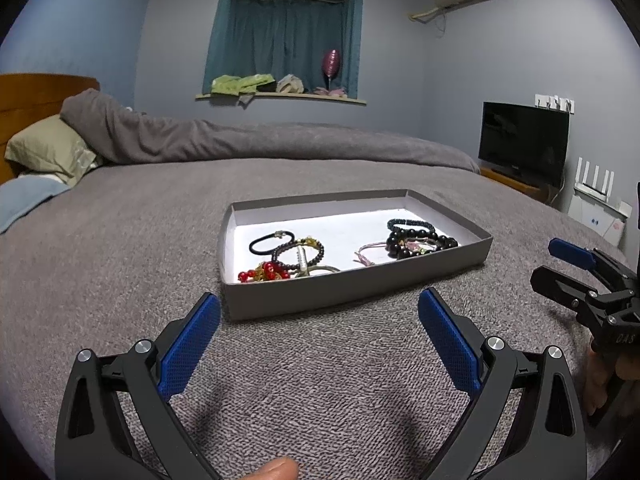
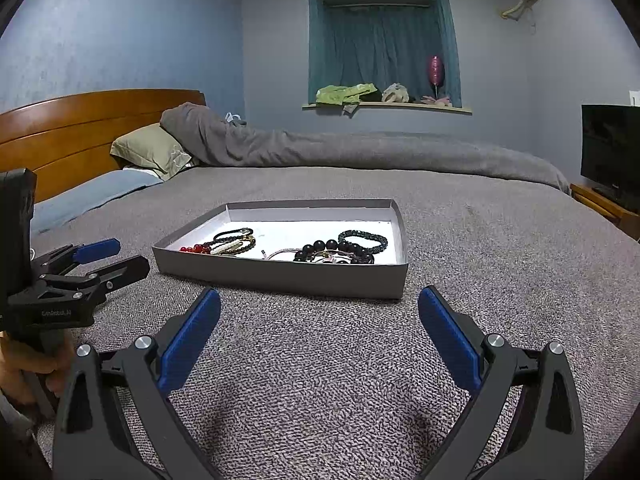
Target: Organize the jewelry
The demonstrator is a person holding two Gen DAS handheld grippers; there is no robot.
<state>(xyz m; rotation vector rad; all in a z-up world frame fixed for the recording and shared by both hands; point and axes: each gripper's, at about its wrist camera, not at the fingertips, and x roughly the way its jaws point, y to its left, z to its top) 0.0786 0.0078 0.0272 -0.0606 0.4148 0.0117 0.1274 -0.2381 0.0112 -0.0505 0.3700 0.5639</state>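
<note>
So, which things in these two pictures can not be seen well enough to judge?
- Left wrist view: the near wall of the grey box hides the lower part of the red bead bracelet.
- Right wrist view: the black bead bracelets overlap with thin pink cords; their count is unclear.
- Left wrist view: right gripper is cut off by the picture edge.
</note>
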